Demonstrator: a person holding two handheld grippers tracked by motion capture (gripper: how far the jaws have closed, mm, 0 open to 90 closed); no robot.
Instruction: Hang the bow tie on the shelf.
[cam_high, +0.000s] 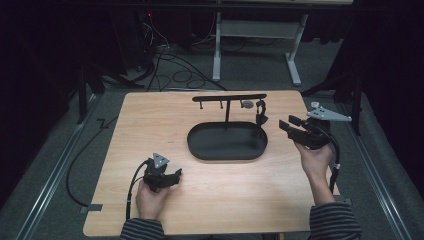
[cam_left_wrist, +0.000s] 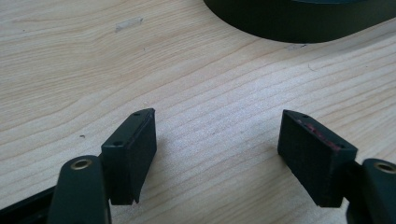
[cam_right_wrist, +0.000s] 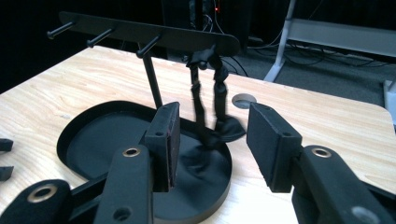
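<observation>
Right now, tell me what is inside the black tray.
The lower end of a black strap, hanging from the rack, lies in the tray. The floor beneath it is covered.

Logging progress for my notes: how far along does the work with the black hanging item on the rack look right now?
Done: the black strap-like item hangs from the black peg rack, its lower end in the black oval tray. In hand: nothing; the right gripper is open, pointing at the item, and the left gripper is open over the wooden table. What remains cannot be told.
</observation>
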